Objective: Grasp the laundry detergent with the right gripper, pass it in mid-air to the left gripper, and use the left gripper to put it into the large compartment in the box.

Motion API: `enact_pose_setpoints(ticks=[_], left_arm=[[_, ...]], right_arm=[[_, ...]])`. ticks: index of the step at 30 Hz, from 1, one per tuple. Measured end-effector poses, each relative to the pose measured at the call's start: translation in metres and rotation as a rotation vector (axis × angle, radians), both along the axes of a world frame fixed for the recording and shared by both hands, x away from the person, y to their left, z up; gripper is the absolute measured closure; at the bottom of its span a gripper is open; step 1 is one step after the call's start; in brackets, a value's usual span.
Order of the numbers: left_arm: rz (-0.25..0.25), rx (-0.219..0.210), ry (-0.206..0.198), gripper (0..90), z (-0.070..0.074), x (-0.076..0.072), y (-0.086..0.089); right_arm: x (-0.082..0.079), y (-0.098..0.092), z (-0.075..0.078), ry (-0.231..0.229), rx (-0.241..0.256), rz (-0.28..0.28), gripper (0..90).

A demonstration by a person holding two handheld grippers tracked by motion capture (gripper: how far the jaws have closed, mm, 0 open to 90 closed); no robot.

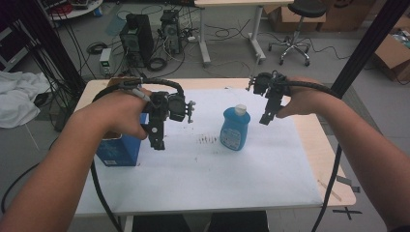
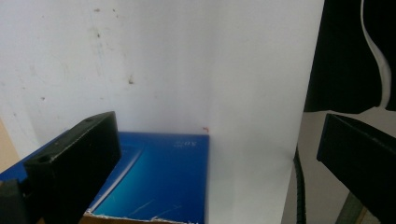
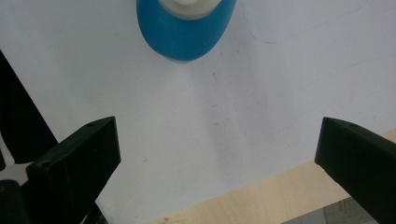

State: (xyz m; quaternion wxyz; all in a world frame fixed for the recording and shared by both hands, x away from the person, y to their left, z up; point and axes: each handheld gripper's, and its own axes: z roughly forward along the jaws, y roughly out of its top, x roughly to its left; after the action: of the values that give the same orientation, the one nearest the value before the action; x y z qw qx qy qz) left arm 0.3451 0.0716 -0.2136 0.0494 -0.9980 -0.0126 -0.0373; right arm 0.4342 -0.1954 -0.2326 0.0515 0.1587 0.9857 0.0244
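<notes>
Standing on bench [image 1: 270, 183]: one blue bottle [image 1: 235, 128], one blue box [image 1: 118, 149]. Left gripper [image 1: 156, 141], right gripper [image 1: 265, 119]: jaws spread, empty.

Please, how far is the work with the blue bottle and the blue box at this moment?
Done: nothing visible yet; the blue bottle stands upright and apart on the white sheet, the blue box at the sheet's left edge. In hand: left gripper hangs open over the box, right gripper open beside the bottle. Left: probably gripping both.
</notes>
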Motion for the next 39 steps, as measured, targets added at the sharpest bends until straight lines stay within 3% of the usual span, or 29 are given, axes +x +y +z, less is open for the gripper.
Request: enact_pose_setpoints(ticks=[14, 25, 31, 39], left_arm=[[-0.009, -0.006, -0.006, 0.1, 0.0, -0.009, 0.004], [-0.034, -0.017, -0.01, 0.1, 0.003, -0.014, 0.0], [-0.037, -0.02, -0.017, 0.1, 0.005, -0.017, 0.004], [-0.046, -0.025, -0.023, 0.1, 0.004, -0.02, 0.005]], right_arm=[[-0.011, 0.001, 0.004, -0.017, 0.004, -0.009, 0.0], [-0.022, -0.018, -0.002, -0.079, 0.138, -0.047, 0.0], [-0.027, -0.031, -0.005, -0.113, 0.257, -0.072, 0.0], [-0.034, -0.044, -0.026, -0.142, 0.385, -0.115, 0.0]])
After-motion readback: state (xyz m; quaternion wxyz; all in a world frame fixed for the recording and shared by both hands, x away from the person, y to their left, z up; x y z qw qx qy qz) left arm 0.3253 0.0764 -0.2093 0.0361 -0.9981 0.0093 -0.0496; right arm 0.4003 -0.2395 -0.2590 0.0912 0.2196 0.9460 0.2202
